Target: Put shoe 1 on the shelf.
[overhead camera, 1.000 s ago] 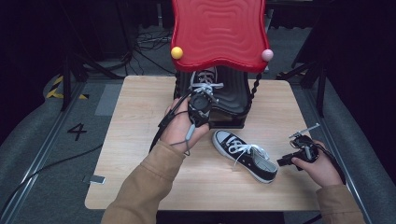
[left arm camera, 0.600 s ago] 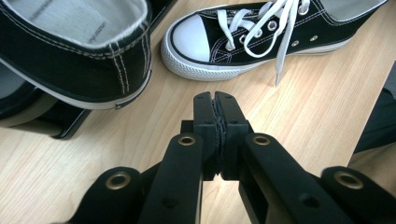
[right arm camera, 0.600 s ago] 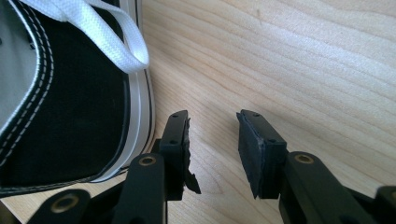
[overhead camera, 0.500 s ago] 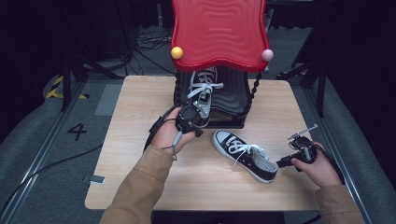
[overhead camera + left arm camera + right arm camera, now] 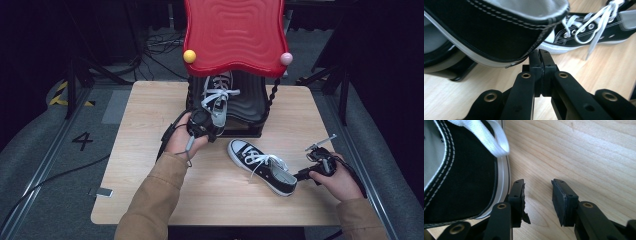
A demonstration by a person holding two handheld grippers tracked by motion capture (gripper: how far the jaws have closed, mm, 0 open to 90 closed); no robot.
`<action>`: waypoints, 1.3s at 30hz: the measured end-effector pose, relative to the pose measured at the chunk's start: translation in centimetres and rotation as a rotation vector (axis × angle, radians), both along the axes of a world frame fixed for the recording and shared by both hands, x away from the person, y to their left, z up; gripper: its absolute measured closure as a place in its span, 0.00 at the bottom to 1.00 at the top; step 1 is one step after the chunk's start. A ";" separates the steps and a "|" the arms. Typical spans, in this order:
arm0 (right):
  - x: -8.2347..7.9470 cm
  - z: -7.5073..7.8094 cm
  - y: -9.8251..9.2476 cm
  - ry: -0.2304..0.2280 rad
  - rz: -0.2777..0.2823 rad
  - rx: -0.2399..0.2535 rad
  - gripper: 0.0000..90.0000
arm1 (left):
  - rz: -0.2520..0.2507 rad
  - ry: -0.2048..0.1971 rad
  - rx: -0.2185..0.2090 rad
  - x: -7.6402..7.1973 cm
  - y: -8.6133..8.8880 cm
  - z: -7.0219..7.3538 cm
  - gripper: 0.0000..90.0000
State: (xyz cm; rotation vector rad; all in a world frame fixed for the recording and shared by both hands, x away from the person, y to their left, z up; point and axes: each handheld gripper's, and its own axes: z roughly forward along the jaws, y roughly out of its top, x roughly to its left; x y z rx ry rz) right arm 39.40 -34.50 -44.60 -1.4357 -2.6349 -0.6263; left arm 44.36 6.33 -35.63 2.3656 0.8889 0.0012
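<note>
A black canvas shoe with white laces (image 5: 218,99) rests on the black shelf of a rack (image 5: 250,110), toe pointing away from me. My left gripper (image 5: 201,124) sits at its heel. In the left gripper view the jaws (image 5: 539,53) are pressed together, with their tips just under the heel (image 5: 486,27); I see nothing between them. The matching shoe (image 5: 262,165) lies on the wooden table (image 5: 150,150). My right gripper (image 5: 304,173) is at this shoe's heel. Its jaws (image 5: 537,195) are apart over bare wood, and the left one stands against the white sole rim (image 5: 505,177).
The rack carries a red wavy top (image 5: 235,30) on twisted posts, with a yellow ball (image 5: 189,56) and a pink ball (image 5: 286,58) at its front corners. Cables trail from both grippers. Dark floor and stands surround the table.
My left hand and gripper have drawn back from above the racked shoe's laces to its heel. The right gripper and the shoe on the table have hardly moved.
</note>
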 end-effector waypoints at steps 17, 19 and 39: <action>0.2 -0.3 0.2 0.005 -0.003 0.002 0.68 | 0.080 -0.060 -0.080 0.5 -3.9 -0.3 1.00; 0.2 -0.3 0.2 0.003 -0.003 0.003 0.68 | 0.087 -0.064 -0.068 0.6 -4.8 -0.2 1.00; 0.0 -0.4 0.0 0.007 -0.024 0.015 0.67 | 0.218 -0.181 -0.002 1.7 -4.2 1.6 1.00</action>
